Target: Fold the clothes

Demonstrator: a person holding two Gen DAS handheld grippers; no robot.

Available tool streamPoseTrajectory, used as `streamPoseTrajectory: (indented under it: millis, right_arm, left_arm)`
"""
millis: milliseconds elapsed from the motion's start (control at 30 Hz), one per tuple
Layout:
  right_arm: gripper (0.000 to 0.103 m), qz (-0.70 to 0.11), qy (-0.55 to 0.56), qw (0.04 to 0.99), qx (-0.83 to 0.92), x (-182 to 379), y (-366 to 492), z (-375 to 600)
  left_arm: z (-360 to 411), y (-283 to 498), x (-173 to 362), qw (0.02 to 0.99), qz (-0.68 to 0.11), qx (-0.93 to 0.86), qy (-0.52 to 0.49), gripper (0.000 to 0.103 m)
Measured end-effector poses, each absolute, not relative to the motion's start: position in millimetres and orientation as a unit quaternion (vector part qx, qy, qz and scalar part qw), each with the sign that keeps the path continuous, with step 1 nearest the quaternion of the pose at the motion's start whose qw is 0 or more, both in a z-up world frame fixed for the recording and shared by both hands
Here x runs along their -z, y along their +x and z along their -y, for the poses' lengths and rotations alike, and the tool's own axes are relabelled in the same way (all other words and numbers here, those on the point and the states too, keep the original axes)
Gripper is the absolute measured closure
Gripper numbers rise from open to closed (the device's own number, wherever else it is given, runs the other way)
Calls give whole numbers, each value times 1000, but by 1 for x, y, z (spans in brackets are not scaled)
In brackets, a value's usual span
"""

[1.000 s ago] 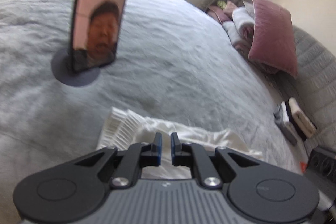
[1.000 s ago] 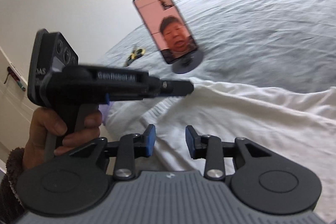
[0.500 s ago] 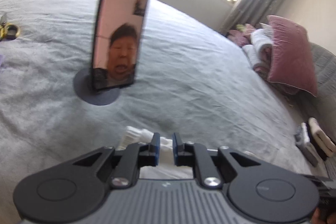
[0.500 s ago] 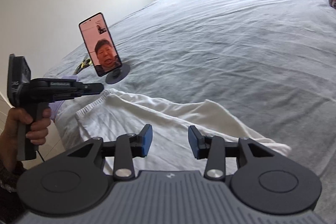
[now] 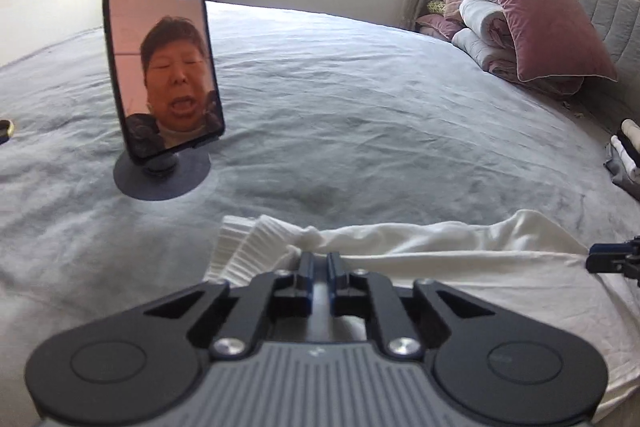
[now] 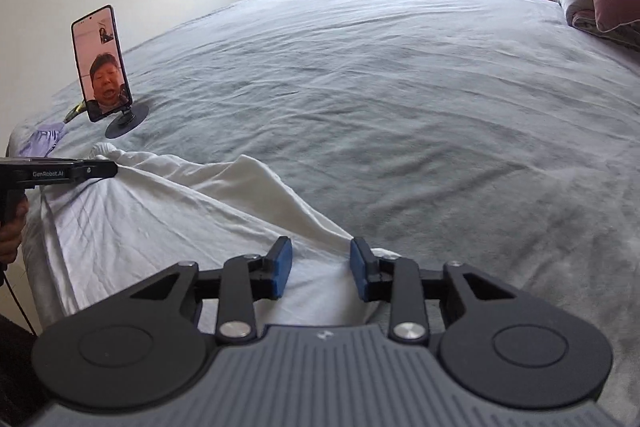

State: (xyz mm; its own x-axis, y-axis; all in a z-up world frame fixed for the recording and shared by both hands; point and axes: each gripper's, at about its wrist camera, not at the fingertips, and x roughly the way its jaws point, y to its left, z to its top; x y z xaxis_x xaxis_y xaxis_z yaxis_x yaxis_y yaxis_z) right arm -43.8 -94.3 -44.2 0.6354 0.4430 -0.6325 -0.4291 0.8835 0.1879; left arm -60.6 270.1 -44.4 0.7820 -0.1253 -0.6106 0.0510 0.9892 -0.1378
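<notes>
Lying along the bed's point(image 6: 400, 107) near edge, the garment point(image 6: 160, 211) leaves wide sheet beyond; left gripper point(image 5: 319, 261) pinches its ribbed hem, right gripper point(image 6: 319, 267) gapes above a fold.

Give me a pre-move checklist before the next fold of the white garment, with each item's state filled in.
1. Left gripper grip: jaws nearly closed at the white garment near its ribbed hem; whether cloth is pinched, cannot tell.
2. Right gripper grip: jaws open over a raised fold, nothing clamped; not ok.
3. Garment flat: ridges and wrinkles across it; not ok.
4. Landing area: bare grey bedspread ahead of the garment; ok.
5. Phone on its stand: upright, apart from the garment, close to the hem; ok, watch it.
6. Garment's near edge: hidden behind the grippers; cannot tell.
</notes>
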Motion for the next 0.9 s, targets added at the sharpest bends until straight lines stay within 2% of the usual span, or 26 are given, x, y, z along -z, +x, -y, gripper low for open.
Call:
streamPoseTrajectory:
  millis: [67, 167, 267, 400, 533, 600, 833, 900]
  right_arm:
    - [68, -352, 26, 903, -246, 40, -44, 106]
    - [64, -339, 33, 903, -261, 28, -55, 115]
    - [64, -330, 30, 898, -291, 21, -70, 114]
    - [64, -330, -19, 884, -332, 24, -90, 92]
    - [64, -344, -76, 861, -368, 41, -107, 87]
    - [64, -325, -114, 859, -379, 43, -117, 93]
    - [59, -346, -123, 849, -380, 37, -127, 122]
    - [59, -358, -96, 851, -371, 33, -125, 129]
  left_arm:
    - [-277, -65, 38, 942, -323, 50, -74, 97]
    - [-277, -75, 26, 945, -307, 86, -77, 90]
    - [-273, -82, 22, 937, -301, 156, -77, 84]
    - [-265, -87, 29, 924, -327, 192, -48, 84]
    - [-289, -92, 37, 903, -364, 217, -65, 84]
    - [-302, -94, 41, 892, -383, 229, -74, 84]
    - [-342, -108, 38, 881, -402, 210, -139, 84]
    - [-334, -109, 32, 888, -391, 206, -127, 74]
